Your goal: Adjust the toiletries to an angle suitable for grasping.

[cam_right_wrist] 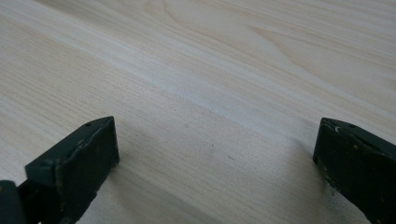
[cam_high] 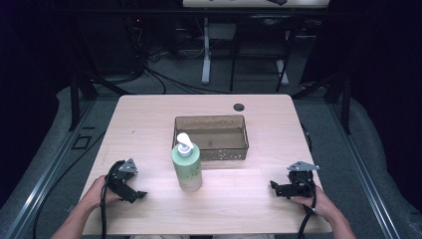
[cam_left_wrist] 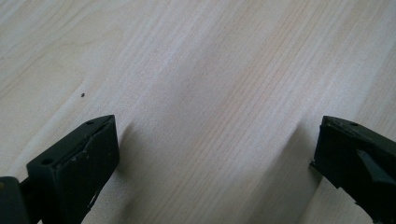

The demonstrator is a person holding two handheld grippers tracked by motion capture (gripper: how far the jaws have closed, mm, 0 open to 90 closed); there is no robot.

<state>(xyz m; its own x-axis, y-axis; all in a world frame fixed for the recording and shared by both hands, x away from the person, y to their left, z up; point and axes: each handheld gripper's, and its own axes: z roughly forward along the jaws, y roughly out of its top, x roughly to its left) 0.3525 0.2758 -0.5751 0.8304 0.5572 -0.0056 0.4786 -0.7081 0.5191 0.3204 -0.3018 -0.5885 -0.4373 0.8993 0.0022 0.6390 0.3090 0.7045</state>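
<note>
A pale green soap bottle [cam_high: 187,168] with a white pump head stands upright at the table's middle, just in front of a clear brownish plastic bin [cam_high: 211,138]. My left gripper [cam_high: 135,195] rests on the wood near the front left, well left of the bottle, held by a hand. In the left gripper view its jaws stand wide apart over bare wood, the left gripper [cam_left_wrist: 217,149] open and holding nothing. My right gripper [cam_high: 275,189] sits near the front right, pointing left. The right gripper [cam_right_wrist: 217,149] is open too, with plain tabletop between its jaws.
The light wooden table [cam_high: 149,124] has a round cable hole [cam_high: 239,107] at the back. Beyond it stand dark floor, cables and a white desk leg [cam_high: 206,55]. Black cables trail from both grippers off the front edge.
</note>
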